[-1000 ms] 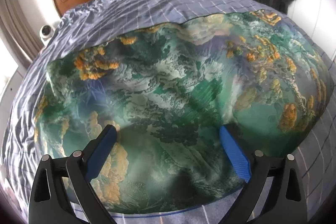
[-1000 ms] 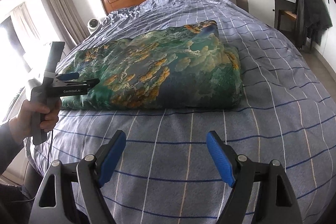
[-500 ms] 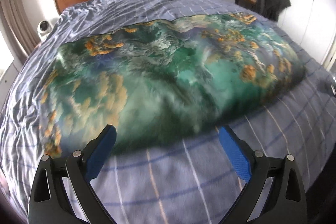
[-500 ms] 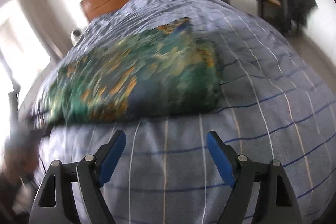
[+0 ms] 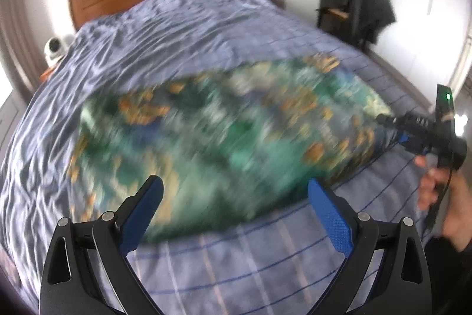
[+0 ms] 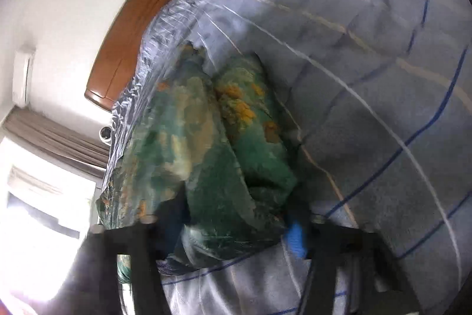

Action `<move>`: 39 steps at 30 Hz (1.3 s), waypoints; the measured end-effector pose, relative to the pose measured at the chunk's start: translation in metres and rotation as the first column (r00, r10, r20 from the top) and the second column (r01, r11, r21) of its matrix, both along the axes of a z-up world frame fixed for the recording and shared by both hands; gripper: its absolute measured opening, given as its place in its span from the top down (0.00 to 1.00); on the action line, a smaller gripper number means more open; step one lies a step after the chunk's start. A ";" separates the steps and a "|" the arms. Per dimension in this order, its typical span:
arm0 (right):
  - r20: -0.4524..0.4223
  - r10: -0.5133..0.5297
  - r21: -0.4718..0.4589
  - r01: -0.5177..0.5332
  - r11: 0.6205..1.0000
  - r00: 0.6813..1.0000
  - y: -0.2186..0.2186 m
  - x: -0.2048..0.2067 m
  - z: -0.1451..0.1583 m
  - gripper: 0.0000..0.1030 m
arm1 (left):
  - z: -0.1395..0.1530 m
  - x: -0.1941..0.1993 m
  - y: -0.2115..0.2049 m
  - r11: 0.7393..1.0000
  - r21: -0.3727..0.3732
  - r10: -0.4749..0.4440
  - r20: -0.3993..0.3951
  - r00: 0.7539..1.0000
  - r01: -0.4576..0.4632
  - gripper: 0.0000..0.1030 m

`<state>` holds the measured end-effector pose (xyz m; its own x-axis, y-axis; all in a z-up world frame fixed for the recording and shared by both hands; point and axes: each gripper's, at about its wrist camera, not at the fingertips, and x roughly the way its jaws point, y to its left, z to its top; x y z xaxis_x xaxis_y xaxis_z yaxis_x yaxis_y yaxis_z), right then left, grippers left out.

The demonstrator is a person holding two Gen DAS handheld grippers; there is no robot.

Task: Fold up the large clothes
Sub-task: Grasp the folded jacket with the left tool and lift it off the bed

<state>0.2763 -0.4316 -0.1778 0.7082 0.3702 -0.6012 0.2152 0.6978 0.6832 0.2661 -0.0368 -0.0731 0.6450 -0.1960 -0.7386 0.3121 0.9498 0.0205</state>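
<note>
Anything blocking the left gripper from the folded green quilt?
Nothing visible. Only bare striped bedsheet lies between the open left gripper and the quilt. The right gripper is at the quilt's far end, its jaws closing with fabric between them.

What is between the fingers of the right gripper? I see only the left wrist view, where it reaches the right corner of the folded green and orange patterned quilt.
Observer: In the right wrist view, the right gripper has the folded green and orange patterned quilt between its fingers; its jaws are closing.
Operator: Do the pads press on it?
Observer: Too blurred to tell. One blue pad sits at the quilt's lower edge, next to the blue checked bed cover.
</note>
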 end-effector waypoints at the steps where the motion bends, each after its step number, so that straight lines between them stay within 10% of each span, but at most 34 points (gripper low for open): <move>1: 0.030 0.009 -0.032 -0.008 0.999 0.999 0.004 -0.004 0.010 0.59 | 0.011 0.004 -0.008 1.000 -0.006 -0.024 0.014 1.000 0.024 0.04; 6: 0.225 0.135 -0.274 -0.070 0.959 0.965 0.049 -0.032 0.078 0.61 | 0.069 0.032 -0.062 0.975 -0.057 -0.215 0.033 0.976 0.217 0.04; 12: 0.359 0.370 -0.537 -0.135 0.833 0.857 0.131 -0.059 0.138 0.61 | 0.084 0.085 -0.115 0.922 -0.085 -0.387 -0.208 0.898 0.378 0.10; 19: 0.319 0.628 -0.784 -0.174 0.595 0.709 0.223 -0.090 0.148 0.62 | 0.069 0.085 -0.104 0.943 0.166 -0.249 -0.221 0.943 0.288 0.10; 22: 0.305 0.696 -0.826 -0.184 0.533 0.650 0.246 -0.100 0.149 0.62 | 0.058 0.082 -0.088 0.941 0.233 -0.205 -0.192 0.960 0.247 0.52; 26: 0.280 0.719 -0.813 -0.241 0.530 0.636 0.250 -0.097 0.148 0.58 | 0.059 0.091 -0.045 0.969 0.111 -0.193 -0.228 0.954 0.222 0.69; 29: 0.283 0.729 -0.774 -0.300 0.557 0.623 0.242 -0.095 0.160 0.35 | 0.060 0.106 0.003 0.982 0.082 -0.148 -0.227 0.963 0.170 0.69; 33: 0.272 0.695 -0.710 -0.349 0.612 0.666 0.216 -0.088 0.164 0.34 | 0.044 0.135 0.093 0.998 -0.044 -0.061 -0.293 0.954 0.050 0.69; 39: 0.175 0.701 -0.682 -0.429 0.592 0.691 0.228 -0.037 0.146 0.43 | 0.004 0.148 0.180 0.983 -0.162 0.027 -0.351 0.936 -0.089 0.69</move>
